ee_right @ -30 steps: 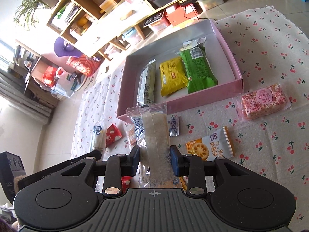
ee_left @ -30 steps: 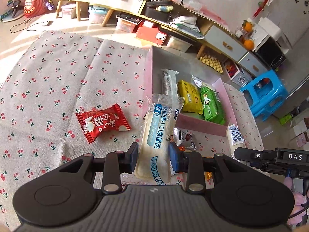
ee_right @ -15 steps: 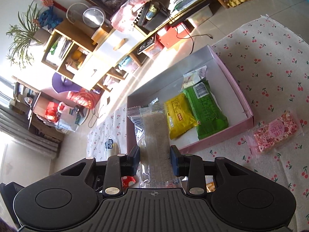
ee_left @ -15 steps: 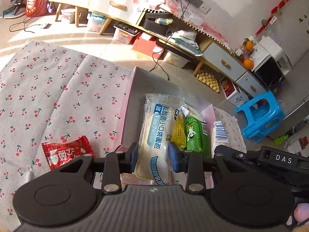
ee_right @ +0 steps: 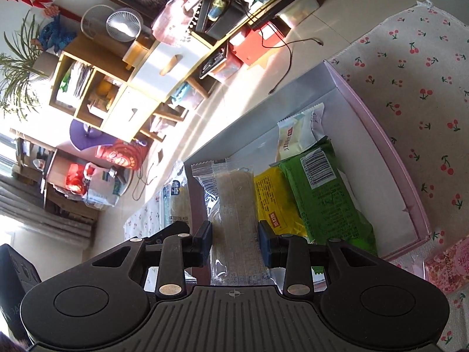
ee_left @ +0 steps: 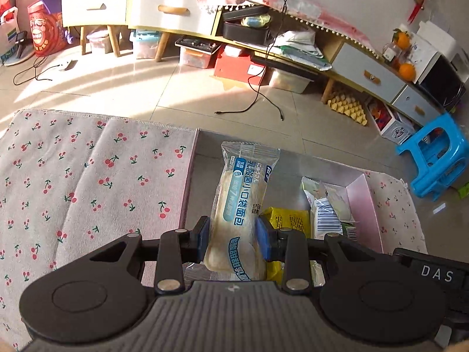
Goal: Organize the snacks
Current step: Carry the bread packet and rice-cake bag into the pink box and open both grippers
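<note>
Fingers [ee_left: 202, 239] of left gripper [ee_left: 233, 237] clamped on bread packet [ee_left: 243, 205], held above left part of pink box [ee_left: 370, 211]. Right gripper [ee_right: 234, 242] clamped on clear-wrapped bar [ee_right: 234, 211] over same box, left of yellow packet [ee_right: 274, 199] and green packet [ee_right: 331, 193]. Cherry-print cloth [ee_left: 88, 182] under box.

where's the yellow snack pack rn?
Right wrist view: yellow snack pack lies in the pink box, between the held clear-wrapped bar and the green pack.
</note>
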The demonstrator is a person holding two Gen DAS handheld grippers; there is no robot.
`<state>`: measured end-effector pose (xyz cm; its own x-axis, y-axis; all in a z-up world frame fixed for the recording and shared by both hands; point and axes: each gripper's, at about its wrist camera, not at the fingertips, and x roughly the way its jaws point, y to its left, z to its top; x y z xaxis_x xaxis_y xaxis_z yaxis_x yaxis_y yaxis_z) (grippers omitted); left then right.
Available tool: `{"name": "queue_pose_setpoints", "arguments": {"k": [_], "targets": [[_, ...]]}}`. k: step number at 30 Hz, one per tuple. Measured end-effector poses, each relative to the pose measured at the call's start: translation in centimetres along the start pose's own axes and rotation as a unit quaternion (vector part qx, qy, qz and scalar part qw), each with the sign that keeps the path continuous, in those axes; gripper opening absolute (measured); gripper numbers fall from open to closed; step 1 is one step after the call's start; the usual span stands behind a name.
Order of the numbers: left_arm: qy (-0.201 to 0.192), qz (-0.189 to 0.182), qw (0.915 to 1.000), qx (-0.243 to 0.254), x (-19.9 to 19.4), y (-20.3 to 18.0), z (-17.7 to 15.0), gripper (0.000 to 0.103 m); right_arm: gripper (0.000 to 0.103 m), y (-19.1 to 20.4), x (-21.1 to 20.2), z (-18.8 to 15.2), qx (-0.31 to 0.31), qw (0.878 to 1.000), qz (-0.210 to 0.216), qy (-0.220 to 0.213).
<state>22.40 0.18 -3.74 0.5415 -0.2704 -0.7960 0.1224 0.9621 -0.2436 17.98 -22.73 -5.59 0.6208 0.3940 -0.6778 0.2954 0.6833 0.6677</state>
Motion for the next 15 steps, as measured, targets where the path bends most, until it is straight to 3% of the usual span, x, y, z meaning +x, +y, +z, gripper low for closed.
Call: {"name": "queue_pose_setpoints", "arguments": {"k": [12, 13, 14, 15], "targets": [[-0.010, 0.054, 0.9971, 0.054, 0.8, -0.9, 0.9, 0.033, 0.036, -0.7, 2.2, 1.1, 0.027, 0.999, 0.039, 0.009], [-0.016, 0.055, 0.9968, 0.056, 0.6, -1.0, 0.9, 0.034, 0.037, -0.7, 2.2, 1.2, 0.032, 0.999, 0.043, 0.011], [-0.021, 0.056, 0.9964, 0.060, 0.4, -1.1, 1.0, 0.034, 0.048, -0.8, 2.2, 1.3, 0.037, 0.998, 0.043, 0.013], [-0.021, 0.057, 0.9962, 0.062, 0.3, -1.1, 1.0, 0.035, 0.052, -0.8, 2.1, 1.4, 0.040, 0.998, 0.039, 0.011]]}}
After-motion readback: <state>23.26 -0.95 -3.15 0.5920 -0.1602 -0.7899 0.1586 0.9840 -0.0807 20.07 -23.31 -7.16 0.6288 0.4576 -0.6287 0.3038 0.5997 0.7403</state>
